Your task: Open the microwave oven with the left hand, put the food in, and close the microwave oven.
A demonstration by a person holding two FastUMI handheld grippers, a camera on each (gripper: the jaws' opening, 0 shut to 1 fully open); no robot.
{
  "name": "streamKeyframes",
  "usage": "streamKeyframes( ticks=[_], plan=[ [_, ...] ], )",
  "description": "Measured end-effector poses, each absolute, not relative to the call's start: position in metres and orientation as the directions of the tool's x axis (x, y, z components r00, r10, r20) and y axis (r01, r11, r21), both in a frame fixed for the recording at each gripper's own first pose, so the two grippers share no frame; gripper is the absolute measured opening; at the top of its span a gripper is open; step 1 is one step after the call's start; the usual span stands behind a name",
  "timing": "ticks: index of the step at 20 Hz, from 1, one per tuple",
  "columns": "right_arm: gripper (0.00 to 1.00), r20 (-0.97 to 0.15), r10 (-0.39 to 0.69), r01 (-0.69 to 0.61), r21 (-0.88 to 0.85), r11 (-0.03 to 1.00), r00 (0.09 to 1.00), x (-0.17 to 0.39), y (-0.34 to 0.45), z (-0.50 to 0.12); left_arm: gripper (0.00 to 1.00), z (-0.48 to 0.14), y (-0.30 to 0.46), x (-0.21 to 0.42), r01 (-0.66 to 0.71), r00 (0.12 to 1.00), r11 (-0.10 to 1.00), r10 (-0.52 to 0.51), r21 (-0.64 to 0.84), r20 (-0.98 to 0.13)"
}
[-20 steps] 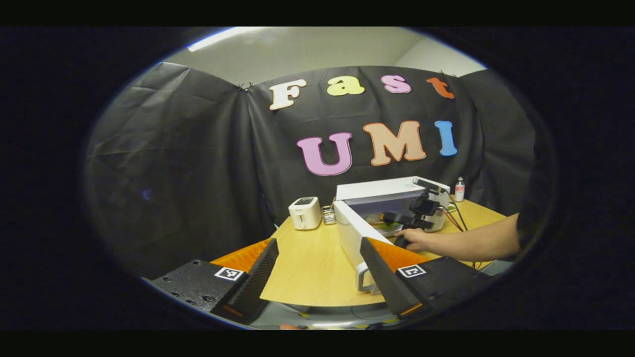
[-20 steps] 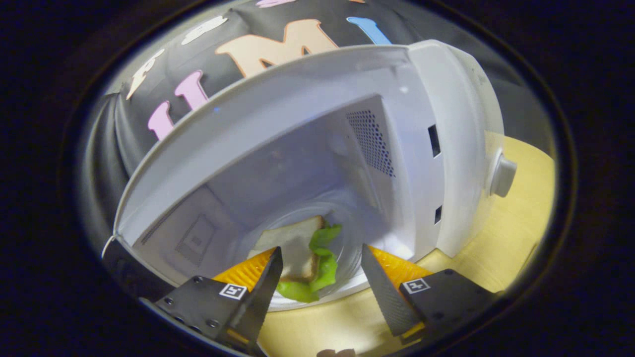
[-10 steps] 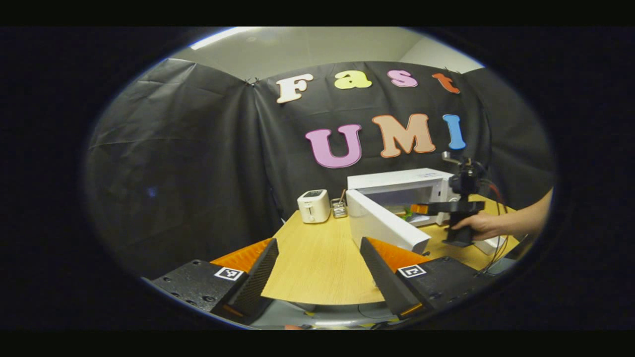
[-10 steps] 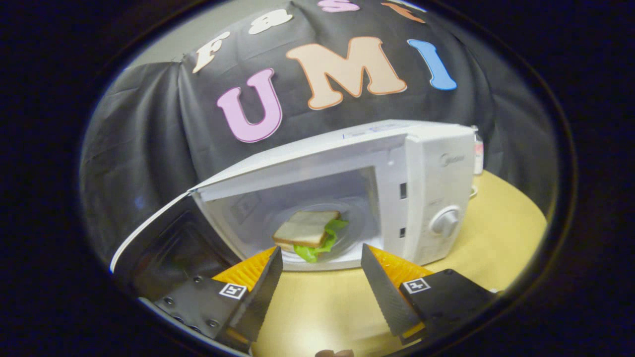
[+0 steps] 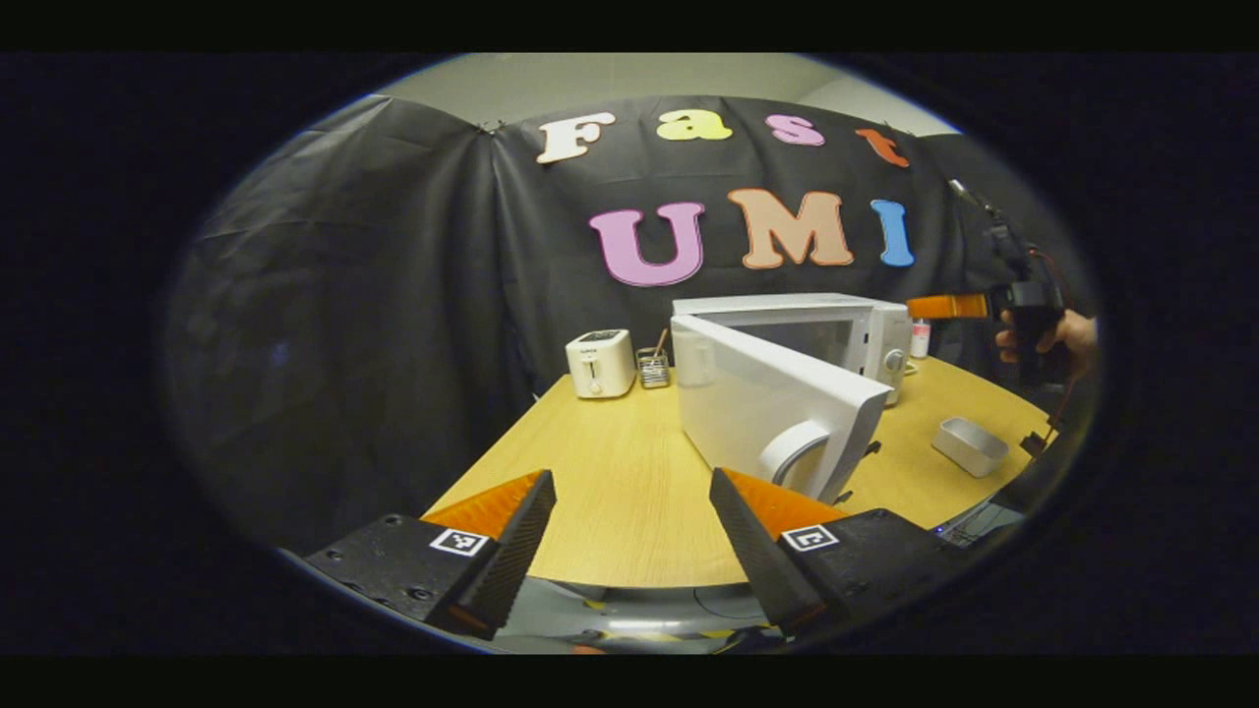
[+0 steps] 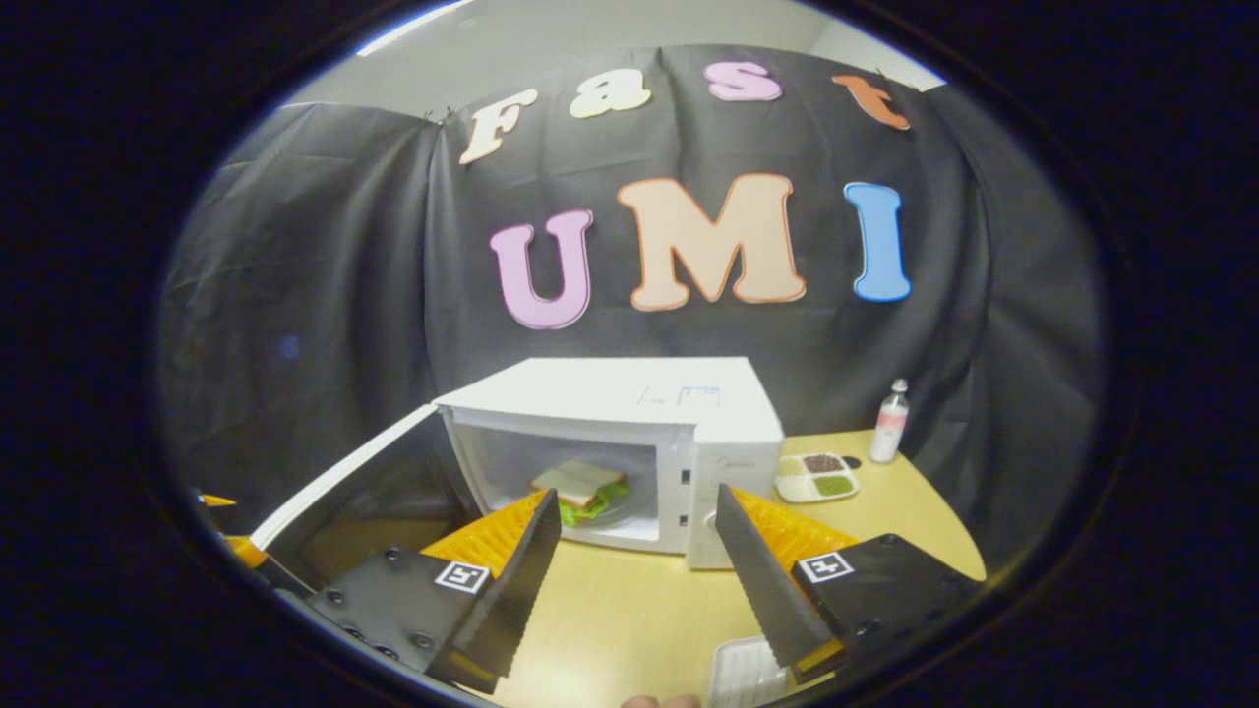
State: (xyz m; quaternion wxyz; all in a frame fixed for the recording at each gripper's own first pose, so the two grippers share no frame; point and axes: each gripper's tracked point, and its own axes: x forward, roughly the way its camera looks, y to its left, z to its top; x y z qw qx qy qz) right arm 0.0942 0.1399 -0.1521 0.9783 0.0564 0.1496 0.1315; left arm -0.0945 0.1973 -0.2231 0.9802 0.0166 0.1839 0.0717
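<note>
In the left gripper view, the left gripper (image 5: pixel 629 536) hangs over the near edge of the round light-wood counter (image 5: pixel 610 472) with its fingers apart and nothing between them. The white box-shaped microwave oven (image 5: pixel 816 329) stands at the far right of the counter, its white door with a curved handle (image 5: pixel 777 408) swung wide toward the near side. A small white toaster (image 5: pixel 601 363) and a little wire rack (image 5: pixel 650 367) sit to its left by the wall. A shallow metal tray (image 5: pixel 969 445) lies on the counter to the right. At the far right a hand (image 5: pixel 1067 334) holds the right gripper (image 5: pixel 944 307) raised, well apart from the oven. A second ago that hand was at the oven's mouth; it has since drawn back and lifted, and the door now faces this camera more squarely.

In the right gripper view, the right gripper (image 6: pixel 637 551) has its fingers apart and empty, above the counter and well short of the oven. The sandwich of white bread and green lettuce (image 6: pixel 578 487) lies flat on the glass plate inside the open cavity. The door stands out to the left. A white divided dish (image 6: pixel 814 475) and a small bottle (image 6: pixel 889 421) sit to the right of the oven. A second ago the fingers were at the sandwich inside the cavity; now the whole oven shows farther off.
</note>
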Motion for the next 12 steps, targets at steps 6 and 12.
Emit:
streamKeyframes(
  ticks=[6,12],
  plan=[
    [0.87,-0.168,0.252,-0.246,0.053,0.968,0.953,0.078,0.125,-0.090,0.44,-0.246,0.194,-0.075,-0.106,0.899,0.991,0.129,0.077,-0.418],
    [0.90,-0.136,0.203,-0.195,0.065,0.979,0.970,0.069,0.106,-0.061,0.05,-0.256,0.163,-0.060,-0.023,0.905,0.994,0.067,0.109,-0.421]
  ],
)
